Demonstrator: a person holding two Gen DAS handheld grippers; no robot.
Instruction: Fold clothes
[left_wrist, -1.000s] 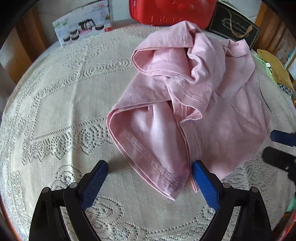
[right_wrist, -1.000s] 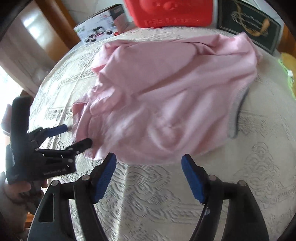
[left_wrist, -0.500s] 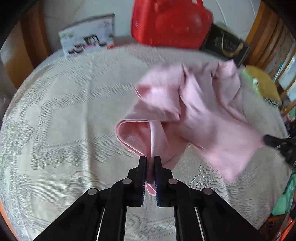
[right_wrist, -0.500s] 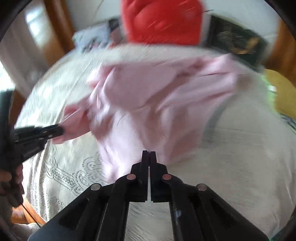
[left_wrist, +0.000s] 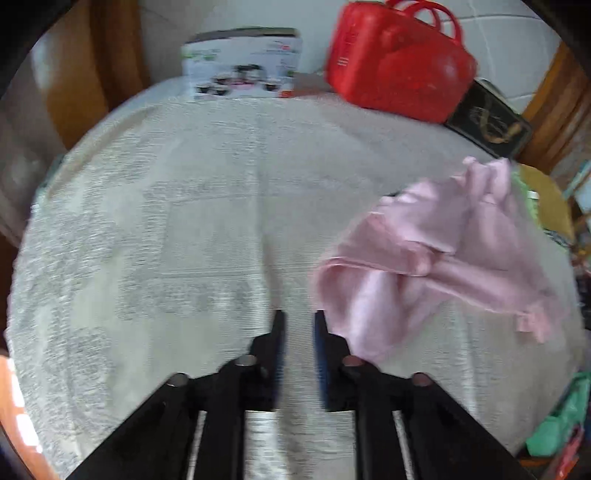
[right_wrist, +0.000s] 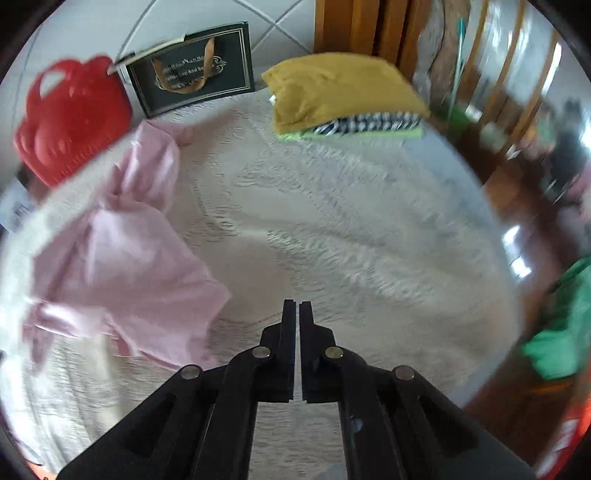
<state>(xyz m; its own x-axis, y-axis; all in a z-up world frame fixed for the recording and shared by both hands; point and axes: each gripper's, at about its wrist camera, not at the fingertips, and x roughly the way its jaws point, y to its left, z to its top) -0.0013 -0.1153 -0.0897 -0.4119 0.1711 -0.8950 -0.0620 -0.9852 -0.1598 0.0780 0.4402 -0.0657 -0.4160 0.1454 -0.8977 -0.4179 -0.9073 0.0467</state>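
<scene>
A crumpled pink garment (left_wrist: 436, 258) lies on the lace tablecloth (left_wrist: 184, 240), to the right of my left gripper (left_wrist: 298, 321). The left gripper's jaws stand slightly apart with nothing between them. In the right wrist view the garment (right_wrist: 122, 258) lies to the left of my right gripper (right_wrist: 297, 308), whose jaws are pressed together with no cloth between them. Both views are blurred by motion.
A red plastic basket (left_wrist: 399, 62), a white printed box (left_wrist: 243, 62) and a black box (left_wrist: 487, 122) stand at the table's far edge. A stack of folded clothes with a mustard top (right_wrist: 343, 96) sits at the far right. Green cloth (right_wrist: 561, 325) lies beyond the table's right edge.
Both grippers closed on the pink garment half a second ago. Now the left has let go and swung left, the right swung right; the garment lies released between them.
</scene>
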